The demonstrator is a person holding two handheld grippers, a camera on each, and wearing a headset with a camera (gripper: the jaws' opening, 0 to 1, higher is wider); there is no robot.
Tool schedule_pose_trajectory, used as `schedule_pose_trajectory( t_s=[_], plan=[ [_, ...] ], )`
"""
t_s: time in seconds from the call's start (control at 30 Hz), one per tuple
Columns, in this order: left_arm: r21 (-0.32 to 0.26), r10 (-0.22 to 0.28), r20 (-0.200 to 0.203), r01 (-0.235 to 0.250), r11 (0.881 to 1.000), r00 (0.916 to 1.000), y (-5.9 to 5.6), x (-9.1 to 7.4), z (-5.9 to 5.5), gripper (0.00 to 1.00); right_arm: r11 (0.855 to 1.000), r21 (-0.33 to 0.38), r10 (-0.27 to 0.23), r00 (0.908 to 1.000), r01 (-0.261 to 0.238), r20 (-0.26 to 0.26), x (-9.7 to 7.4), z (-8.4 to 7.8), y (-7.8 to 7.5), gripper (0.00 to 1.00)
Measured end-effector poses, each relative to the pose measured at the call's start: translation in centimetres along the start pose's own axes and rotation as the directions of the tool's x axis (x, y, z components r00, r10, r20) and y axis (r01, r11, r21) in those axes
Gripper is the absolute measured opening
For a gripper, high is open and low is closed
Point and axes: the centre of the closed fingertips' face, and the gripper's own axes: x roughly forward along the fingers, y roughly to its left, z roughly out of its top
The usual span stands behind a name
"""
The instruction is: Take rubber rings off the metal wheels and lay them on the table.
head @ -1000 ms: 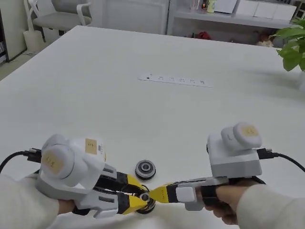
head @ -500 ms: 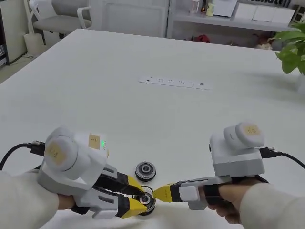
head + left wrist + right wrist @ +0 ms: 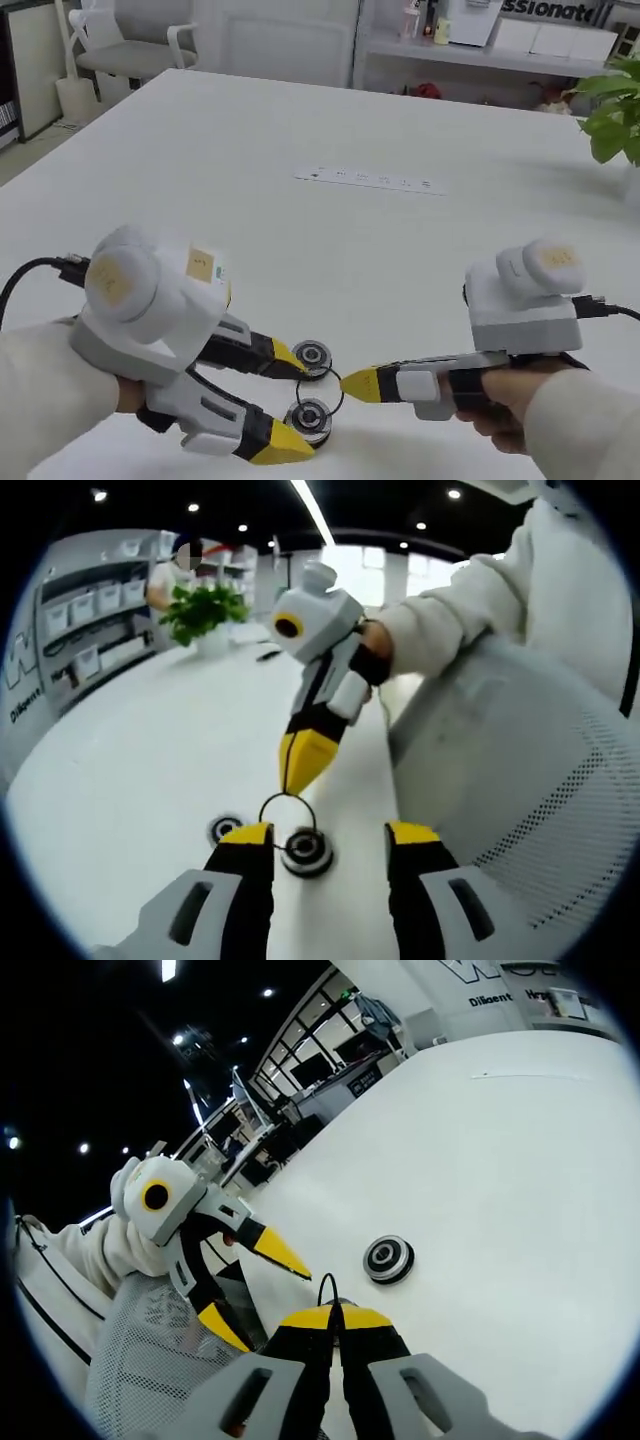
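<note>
My right gripper (image 3: 350, 383) is shut on a thin black rubber ring (image 3: 338, 404), which hangs as a loop from its yellow tips. The ring (image 3: 288, 796) is just above a metal wheel (image 3: 305, 850). That wheel (image 3: 307, 420) lies on the table between the spread jaws of my open left gripper (image 3: 287, 400). A second wheel (image 3: 313, 355) with a black tyre lies just past the left gripper's far jaw. In the right gripper view the ring (image 3: 325, 1286) sticks up from my shut right gripper (image 3: 336, 1318), with the second wheel (image 3: 388, 1258) beyond.
A white power strip (image 3: 368, 181) lies flat mid-table. The white table (image 3: 200, 180) stretches far ahead. A green plant (image 3: 612, 120) stands at the right edge. A chair (image 3: 120, 40) and shelves are behind the table.
The left gripper was shut on the near wheel and has opened, leaving it on the table. The right gripper has drawn back to the right with the ring.
</note>
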Motion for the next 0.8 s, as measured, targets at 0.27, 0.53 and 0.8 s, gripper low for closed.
schedule_pose_trajectory(
  t_s=[0.27,0.53,0.8],
  plan=[
    [0.045,0.047,-0.027,-0.046,0.998,0.9985,0.6,-3.5,0.2,0.73,1.000,-0.011,0.005,0.9991,-0.004,0.042,-1.0,1.7,0.7,0.00],
    [0.014,0.144,0.012,-0.144,0.989,0.9895,1.5,-7.5,0.5,0.88,1.000,-0.023,0.013,0.9974,-0.011,0.071,-2.1,3.0,1.6,0.00],
    [-0.043,0.231,0.018,-0.230,0.972,0.9729,2.1,-10.1,-1.0,0.95,0.999,-0.045,0.026,0.9967,-0.023,0.077,-2.6,3.8,3.1,0.00]
  ],
)
